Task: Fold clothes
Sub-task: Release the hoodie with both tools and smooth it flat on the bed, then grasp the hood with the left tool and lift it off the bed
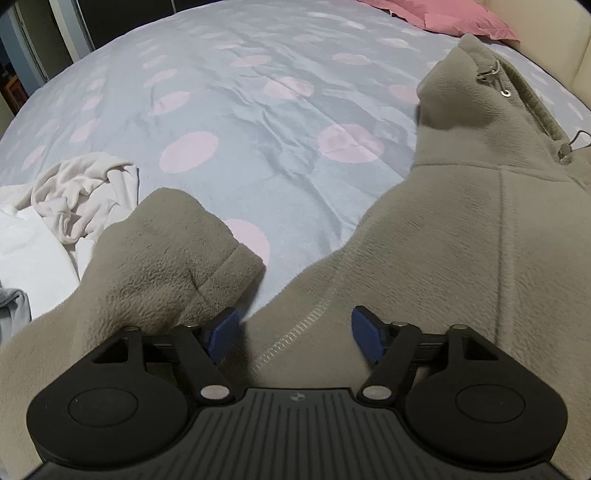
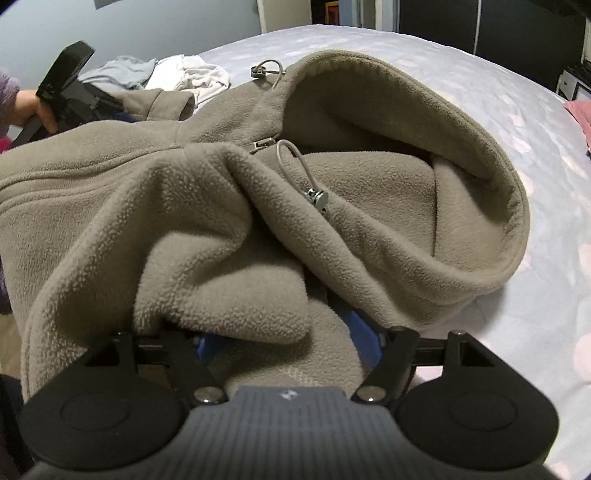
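Note:
A grey-brown fleece hoodie (image 1: pixel 443 258) lies on the bed, its hood (image 2: pixel 406 147) gaping toward the right wrist camera, with cord toggles by the collar. One sleeve cuff (image 1: pixel 221 258) is folded up just left of my left gripper (image 1: pixel 295 332). That gripper is open, its blue fingers wide apart over the zipper seam, and the left finger brushes the sleeve. My right gripper (image 2: pixel 282 345) is open too. Loose fleece folds drape over its blue fingers (image 2: pixel 364 339) and partly hide them.
The bed cover (image 1: pixel 240 92) is pale blue with pink dots. A crumpled white garment (image 1: pixel 74 195) lies at the left, with a grey-blue one (image 2: pixel 122 72) beside it. A pink pillow (image 1: pixel 443 14) sits at the far right. A person's hand (image 2: pixel 37 107) holds the left tool.

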